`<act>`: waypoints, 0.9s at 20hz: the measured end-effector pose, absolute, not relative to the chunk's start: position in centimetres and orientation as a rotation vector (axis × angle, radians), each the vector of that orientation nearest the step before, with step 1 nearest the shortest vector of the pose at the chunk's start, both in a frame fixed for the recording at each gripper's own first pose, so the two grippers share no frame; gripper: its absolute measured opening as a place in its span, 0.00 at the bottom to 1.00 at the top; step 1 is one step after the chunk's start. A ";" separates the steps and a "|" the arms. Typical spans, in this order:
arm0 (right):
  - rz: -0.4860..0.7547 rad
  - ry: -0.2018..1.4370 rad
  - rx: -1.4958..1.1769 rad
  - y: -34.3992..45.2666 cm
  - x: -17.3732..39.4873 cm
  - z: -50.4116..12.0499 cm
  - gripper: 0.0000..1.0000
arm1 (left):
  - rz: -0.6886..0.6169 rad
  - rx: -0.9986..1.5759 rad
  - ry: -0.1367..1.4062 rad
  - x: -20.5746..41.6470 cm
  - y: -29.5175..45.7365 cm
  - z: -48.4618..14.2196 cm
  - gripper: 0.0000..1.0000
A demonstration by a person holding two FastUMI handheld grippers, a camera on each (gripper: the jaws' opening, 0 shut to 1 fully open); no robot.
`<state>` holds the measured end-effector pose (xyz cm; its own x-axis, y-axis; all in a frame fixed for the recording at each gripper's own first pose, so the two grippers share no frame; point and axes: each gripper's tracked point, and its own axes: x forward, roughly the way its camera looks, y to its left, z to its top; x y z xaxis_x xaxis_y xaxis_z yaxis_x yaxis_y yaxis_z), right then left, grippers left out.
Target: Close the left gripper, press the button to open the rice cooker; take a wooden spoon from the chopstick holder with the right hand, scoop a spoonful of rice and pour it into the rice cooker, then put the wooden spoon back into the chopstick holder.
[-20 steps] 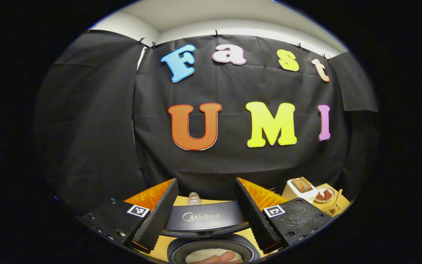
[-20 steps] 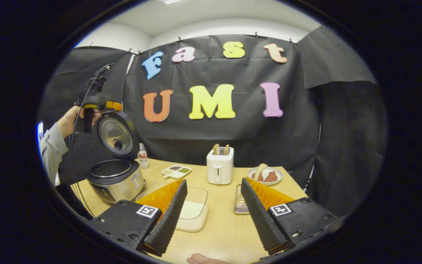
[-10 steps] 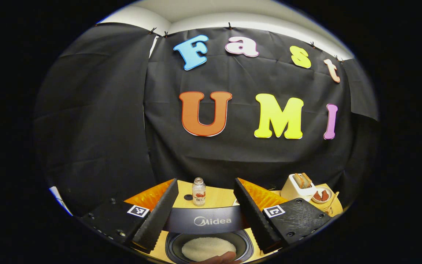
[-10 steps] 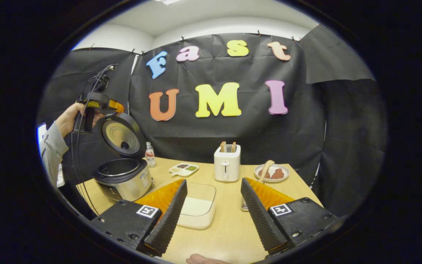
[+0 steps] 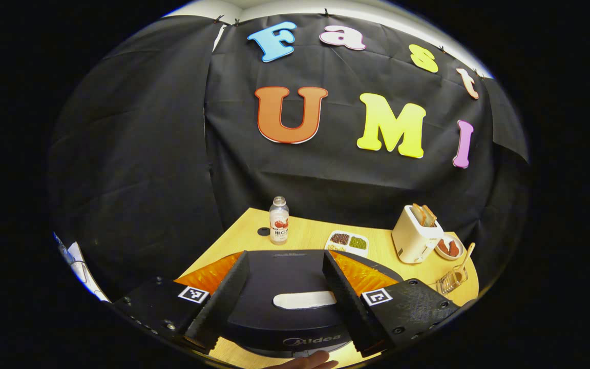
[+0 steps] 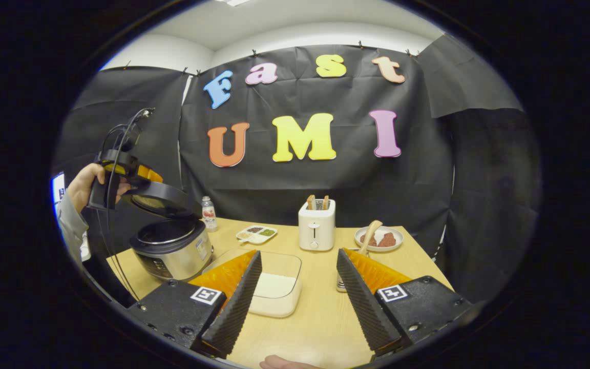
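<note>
The left gripper [image 5: 279,294] is being held with its fingers spread wide, nothing being gripped between them; the dark lid [image 5: 295,287] of the rice cooker is being seen just beyond and between them. In the right gripper view the left gripper [image 6: 121,171] is being carried by a hand [image 6: 82,182] above the half-lowered lid [image 6: 164,197], contact being too close to tell, while the cooker [image 6: 172,248] is standing at the left edge of the table [image 6: 320,318]. The right gripper [image 6: 295,294] is being held wide open and empty over the table, a clear box of rice [image 6: 274,287] lying just beyond its left finger. The wooden spoon [image 6: 369,236] is being seen upright behind the right finger, its holder [image 6: 340,284] being mostly hidden there; in the left gripper view the spoon [image 5: 466,253] is standing tilted in the holder [image 5: 451,279] near the table's far right edge. A toaster [image 6: 316,225], a plate [image 6: 379,238], a small tray [image 6: 256,234] and a bottle [image 6: 208,212] are standing farther back.
</note>
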<state>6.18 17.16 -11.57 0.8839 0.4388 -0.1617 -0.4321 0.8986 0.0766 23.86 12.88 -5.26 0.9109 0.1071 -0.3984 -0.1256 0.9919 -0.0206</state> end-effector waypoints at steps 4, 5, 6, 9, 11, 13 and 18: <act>0.493 0.167 0.001 18.8 5.1 -11.7 0.95 | 0.117 -0.034 0.464 22.4 12.3 -7.8 0.95; 0.502 0.160 -0.006 19.1 4.9 -11.6 0.95 | 0.118 -0.032 0.463 22.1 12.3 -8.0 0.94; 0.508 0.157 -0.013 19.4 4.8 -11.6 0.95 | 0.120 -0.036 0.474 21.8 12.3 -8.4 0.95; 0.526 0.177 -0.017 20.2 4.6 -12.3 0.95 | 0.116 -0.030 0.520 20.5 11.8 -10.4 0.95; 0.539 0.193 -0.005 20.6 4.5 -12.7 0.96 | 0.113 -0.021 0.530 19.6 11.8 -11.4 0.95; 0.541 0.205 -0.002 20.8 4.7 -13.0 0.95 | 0.108 -0.016 0.520 18.9 11.6 -12.0 0.95; 0.556 0.230 -0.003 21.8 4.7 -14.2 0.95 | 0.117 0.008 0.451 18.3 11.5 -13.3 0.96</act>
